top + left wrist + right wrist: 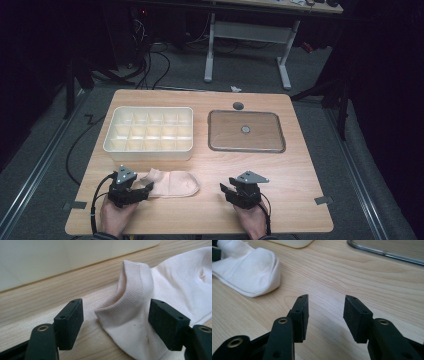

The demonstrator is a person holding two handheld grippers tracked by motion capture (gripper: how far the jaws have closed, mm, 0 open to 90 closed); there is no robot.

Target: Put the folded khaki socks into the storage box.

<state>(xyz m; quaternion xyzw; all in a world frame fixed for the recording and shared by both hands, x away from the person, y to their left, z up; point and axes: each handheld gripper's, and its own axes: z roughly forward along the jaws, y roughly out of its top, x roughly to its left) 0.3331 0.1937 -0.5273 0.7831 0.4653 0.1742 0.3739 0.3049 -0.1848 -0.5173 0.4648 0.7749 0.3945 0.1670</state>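
A pale pink sock (170, 183) lies flat on the wooden counter (290, 170), near the front edge and left of the middle, its toe pointing right and its ribbed cuff (130, 293) turned toward the left. In the left gripper view the cuff stands up a little, folded open, and its near corner lies between the two black jaws, which are spread wide; the right jaw sits over the sock's edge, but neither pad presses on the cloth. The left gripper (145, 189) lies low on the counter at the sock's cuff end, held by the person's left hand (116, 216) coming in from the near edge.

Well to the right, the right gripper (226, 190) rests near the front edge in the person's right hand (252, 220). Its jaws are spread with bare wood between them, and they point left toward the sock's toe, which lies well apart from them in the right gripper view.

Beyond the sock, at the far left of the counter, stands a cream tray (148, 148) divided into many small compartments. To its right lies a clear flat lid (246, 145) with a small round knob at its centre. A small dark round disc (238, 105) sits just beyond the lid, near the far edge.
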